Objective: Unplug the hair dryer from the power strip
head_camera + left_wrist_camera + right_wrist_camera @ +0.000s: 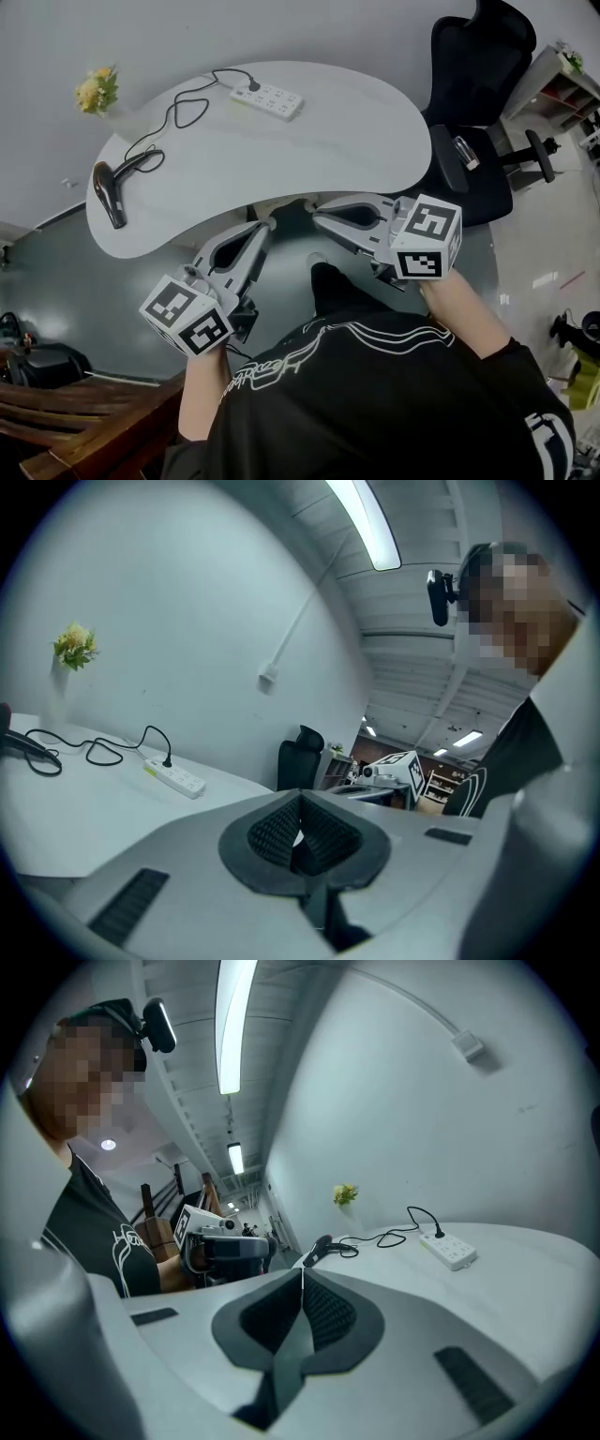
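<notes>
As grippers (pixel 267 226) (pixel 320 217) (closed) hover, dryer (pixel 108 193) rests.

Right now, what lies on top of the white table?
A black hair dryer, its cord, and a white power strip with the plug in it. Nothing covers them.

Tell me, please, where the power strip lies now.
In the head view the white power strip lies near the far edge of the table, with a black plug in its left end; the hair dryer lies apart, at the table's left end.
</notes>
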`<state>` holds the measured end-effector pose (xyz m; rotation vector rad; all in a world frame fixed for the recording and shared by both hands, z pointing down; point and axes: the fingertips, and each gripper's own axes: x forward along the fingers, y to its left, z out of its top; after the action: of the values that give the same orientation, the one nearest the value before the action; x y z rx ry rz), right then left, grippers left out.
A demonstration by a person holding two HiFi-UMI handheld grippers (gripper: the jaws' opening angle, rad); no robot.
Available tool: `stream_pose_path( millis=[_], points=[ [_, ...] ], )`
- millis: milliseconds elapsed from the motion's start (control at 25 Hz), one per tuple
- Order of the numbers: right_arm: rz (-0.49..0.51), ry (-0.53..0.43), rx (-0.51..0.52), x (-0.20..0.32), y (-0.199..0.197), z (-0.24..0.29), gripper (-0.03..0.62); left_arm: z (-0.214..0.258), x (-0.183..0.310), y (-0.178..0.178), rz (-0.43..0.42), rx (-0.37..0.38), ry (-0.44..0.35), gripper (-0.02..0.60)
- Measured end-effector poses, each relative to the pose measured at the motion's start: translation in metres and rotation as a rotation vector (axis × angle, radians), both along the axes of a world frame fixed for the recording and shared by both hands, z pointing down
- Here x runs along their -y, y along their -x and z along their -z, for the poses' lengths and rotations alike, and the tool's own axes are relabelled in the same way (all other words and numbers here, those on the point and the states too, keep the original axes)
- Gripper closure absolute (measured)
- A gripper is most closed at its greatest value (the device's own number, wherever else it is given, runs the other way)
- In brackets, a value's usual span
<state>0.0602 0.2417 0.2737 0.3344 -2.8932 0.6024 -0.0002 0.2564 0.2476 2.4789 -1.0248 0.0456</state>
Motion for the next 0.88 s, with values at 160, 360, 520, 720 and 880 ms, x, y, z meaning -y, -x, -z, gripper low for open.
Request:
stream_pose_path(
  millis=[160, 360, 520, 720, 880],
  points=[
    [-0.004, 0.023, 0.014, 0.041, 0.006, -0.008, 0.597, -0.012, 0.041, 0.009, 0.027, 0.034, 0.02, 0.58],
    [-0.009, 0.033, 0.016, 0.112, 0.016, -0.016, 0.597, -0.023, 0.115, 0.024, 0.07, 0.082, 0.028, 0.58],
    [-0.025, 0.039, 0.035, 0.17, 0.02, -0.015, 0.597, -0.028, 0.173, 0.03, 0.072, 0.129, 0.033, 0.58],
    [-0.029, 0.018, 0.017, 0.224, 0.023, -0.013, 0.597, -0.034, 0.225, 0.043, 0.094, 0.164, 0.048, 0.58],
    [-0.031, -0.012, -0.029, 0.251, 0.024, -0.016, 0.597, -0.041, 0.251, 0.055, 0.105, 0.203, 0.046, 0.58]
  ],
)
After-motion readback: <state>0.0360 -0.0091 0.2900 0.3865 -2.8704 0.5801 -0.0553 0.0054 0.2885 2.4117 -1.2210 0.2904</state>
